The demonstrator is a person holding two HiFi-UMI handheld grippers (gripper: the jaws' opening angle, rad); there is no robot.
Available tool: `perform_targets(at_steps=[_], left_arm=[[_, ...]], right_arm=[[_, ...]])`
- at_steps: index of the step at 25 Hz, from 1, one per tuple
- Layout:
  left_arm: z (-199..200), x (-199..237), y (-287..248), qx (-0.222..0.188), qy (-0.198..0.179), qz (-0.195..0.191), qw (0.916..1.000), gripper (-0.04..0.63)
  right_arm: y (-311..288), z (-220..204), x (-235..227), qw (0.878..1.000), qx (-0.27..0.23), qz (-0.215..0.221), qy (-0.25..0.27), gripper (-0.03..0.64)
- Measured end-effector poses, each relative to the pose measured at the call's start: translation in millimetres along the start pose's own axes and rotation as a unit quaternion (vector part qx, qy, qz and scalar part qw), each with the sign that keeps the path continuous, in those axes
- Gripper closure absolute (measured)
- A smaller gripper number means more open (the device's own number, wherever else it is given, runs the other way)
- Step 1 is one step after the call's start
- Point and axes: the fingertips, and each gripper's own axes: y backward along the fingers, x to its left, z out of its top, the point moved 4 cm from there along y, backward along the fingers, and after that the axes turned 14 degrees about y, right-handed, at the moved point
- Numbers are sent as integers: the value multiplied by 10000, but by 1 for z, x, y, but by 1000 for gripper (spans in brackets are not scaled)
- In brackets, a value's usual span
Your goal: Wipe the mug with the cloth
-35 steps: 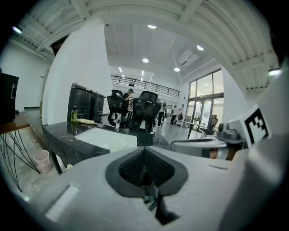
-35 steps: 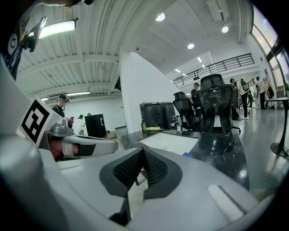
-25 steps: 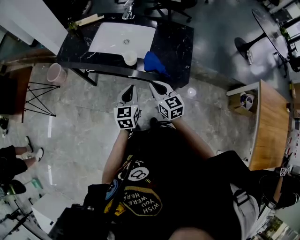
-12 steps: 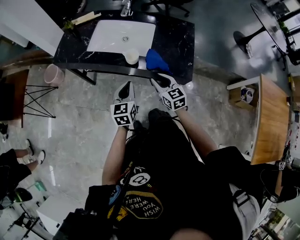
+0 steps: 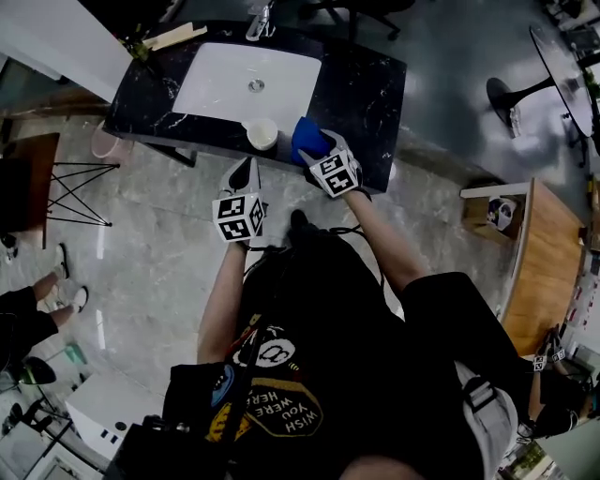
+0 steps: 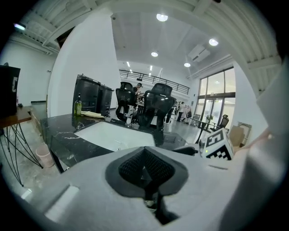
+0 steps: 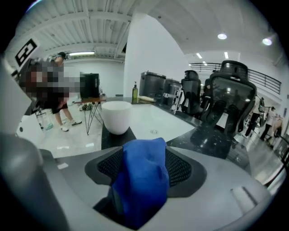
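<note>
A white mug (image 5: 262, 133) stands at the front edge of a black marble counter (image 5: 361, 94), just before a white sink (image 5: 248, 82). Right of the mug lies a crumpled blue cloth (image 5: 307, 137). My right gripper (image 5: 317, 152) has reached onto the cloth and its jaws are opening, spread wide. In the right gripper view the cloth (image 7: 142, 178) bunches up between the pads, and the mug (image 7: 116, 116) stands beyond to the left. My left gripper (image 5: 242, 172) hangs shut and empty just short of the counter edge, below the mug.
A bottle (image 6: 78, 104) and a flat wooden item (image 5: 173, 38) sit at the counter's far left corner, a tap (image 5: 262, 17) behind the sink. A pink bin (image 5: 101, 142) stands on the floor left of the counter. Office chairs (image 7: 228, 97) stand beyond it.
The person has stepped up to the counter. My right gripper went forward onto the blue cloth, its jaws now around it. My left gripper came closer to the counter edge, still shut.
</note>
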Motion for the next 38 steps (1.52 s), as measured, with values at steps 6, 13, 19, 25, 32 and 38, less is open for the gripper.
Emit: perform_targets(at_steps=[6, 13, 19, 25, 32, 38], left_arm=[[16, 22, -23, -139, 275, 441, 9986, 591], [43, 25, -76, 67, 372, -498, 9980, 591], [31, 3, -100, 488, 198, -1129, 9922, 591], [31, 4, -100, 323, 405, -1222, 9912, 591], [31, 4, -100, 295, 666, -1350, 9882, 591], [31, 7, -99, 223, 776, -1382, 9871, 591]], right_arm=[[-14, 0, 20, 9957, 0, 814, 440, 546], [-31, 56, -24, 9590, -1272, 996, -2328, 546], [-42, 63, -27, 9419, -1317, 1042, -2910, 545], [-7, 58, 1, 9543, -1358, 1206, -2373, 543], [-34, 59, -22, 9640, -1181, 869, -2217, 543], [-16, 66, -3, 9725, -1174, 1116, -1673, 541]])
